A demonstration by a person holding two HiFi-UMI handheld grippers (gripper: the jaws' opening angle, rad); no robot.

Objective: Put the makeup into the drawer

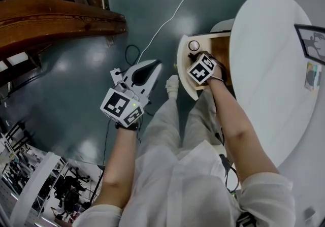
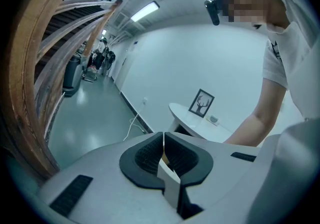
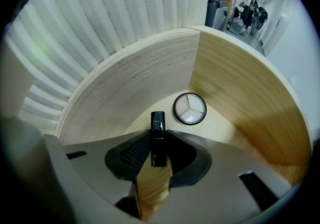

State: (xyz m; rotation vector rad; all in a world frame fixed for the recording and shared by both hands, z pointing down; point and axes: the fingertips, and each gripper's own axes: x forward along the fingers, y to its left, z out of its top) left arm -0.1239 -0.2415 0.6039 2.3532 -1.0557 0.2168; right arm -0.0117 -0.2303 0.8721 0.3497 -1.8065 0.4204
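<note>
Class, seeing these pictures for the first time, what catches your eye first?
A black lipstick tube is clamped in the right gripper, over the curved wooden drawer. Beyond it a round compact lies on the drawer floor. The left gripper hangs shut and empty above the floor.

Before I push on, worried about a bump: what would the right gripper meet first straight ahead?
Probably the drawer floor beside the round compact; the black tube in the right gripper would land first.

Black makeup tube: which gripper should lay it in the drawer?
Right. The right gripper grips the black tube, pointing down inside the open drawer near the round compact; the left gripper is shut, out over the floor.
</note>
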